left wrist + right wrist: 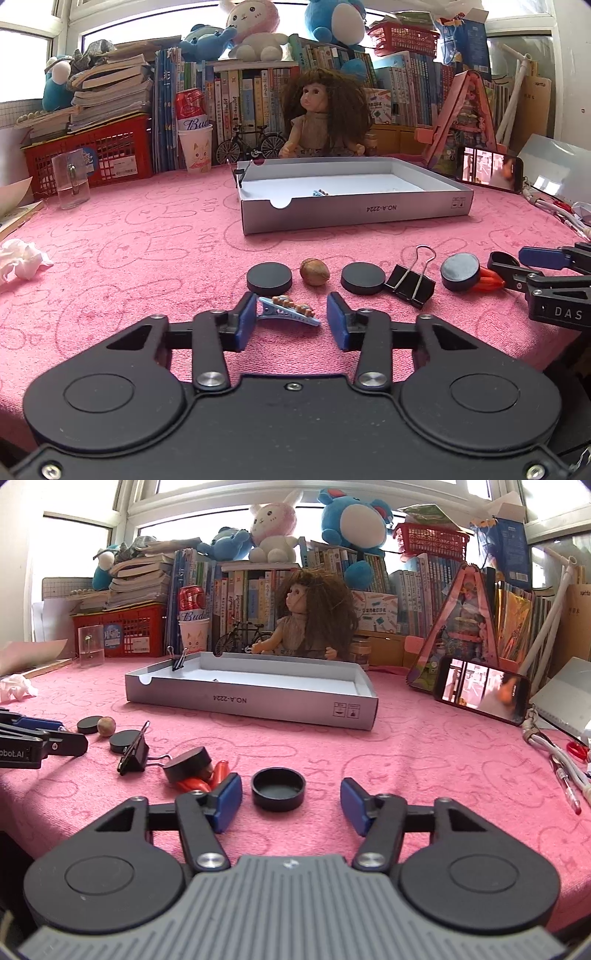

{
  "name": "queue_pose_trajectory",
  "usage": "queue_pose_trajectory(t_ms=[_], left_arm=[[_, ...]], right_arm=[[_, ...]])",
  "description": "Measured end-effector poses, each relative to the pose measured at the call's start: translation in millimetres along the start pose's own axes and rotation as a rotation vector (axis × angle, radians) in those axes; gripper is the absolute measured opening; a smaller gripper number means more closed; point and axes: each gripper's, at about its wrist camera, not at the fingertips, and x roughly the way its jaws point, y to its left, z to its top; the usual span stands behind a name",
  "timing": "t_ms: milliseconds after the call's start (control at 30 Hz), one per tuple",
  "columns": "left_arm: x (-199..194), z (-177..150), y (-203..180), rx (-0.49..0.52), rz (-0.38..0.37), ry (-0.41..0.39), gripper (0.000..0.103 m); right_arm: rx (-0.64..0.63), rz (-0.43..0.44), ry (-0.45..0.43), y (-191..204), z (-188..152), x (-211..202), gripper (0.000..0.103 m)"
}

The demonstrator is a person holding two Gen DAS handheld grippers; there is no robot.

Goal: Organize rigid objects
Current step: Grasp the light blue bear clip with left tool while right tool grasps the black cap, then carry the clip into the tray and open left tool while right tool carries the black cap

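My left gripper (291, 319) is open, its blue pads on either side of a light-blue hair clip (290, 309) lying on the pink cloth. Beyond it lie a black disc (269, 278), a nut (314, 271), a second disc (363, 279), a black binder clip (410, 282) and a disc leaning on an orange clip (461, 272). My right gripper (291, 799) is open around an upturned black cap (278, 788). The grey box tray (354, 209) stands behind, holding a small item (320, 192) and with a binder clip (180, 661) on its rim.
A phone (482, 695) leans at the right, with cables and a red pen (567, 788) nearby. A glass mug (71, 181), crumpled tissue (22, 258), a doll (323, 114), books and red baskets line the back and left.
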Motion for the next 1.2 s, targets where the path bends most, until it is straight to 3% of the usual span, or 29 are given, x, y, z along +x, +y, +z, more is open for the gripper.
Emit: queue_pose_trajectory(t_ms=[133,167,567,733,1200], left_arm=[[-1,0,-3,0.004,0.006,-0.001,0.035],[0,1,-3,0.0,0.004,0.002,0.035],[-3,24,-1,-0.083,-0.025,-0.033,0.035],[2,44,-6,-0.07,-0.031,-0.066,0.035],[46,96,-1,-0.125,-0.038,-0.033,0.035]], right_arm=[[-0.015,0.027,0.0,5,1,-1,0.038],[-0.019,0.031,0.0,6,1,-1,0.037],[0.007,0.023,-0.013,2,16,6,0.037],[0.031,0.008,-0.035,-4,33,12,0.037],[0.189,-0.026,0.015,-38,69,52,0.037]])
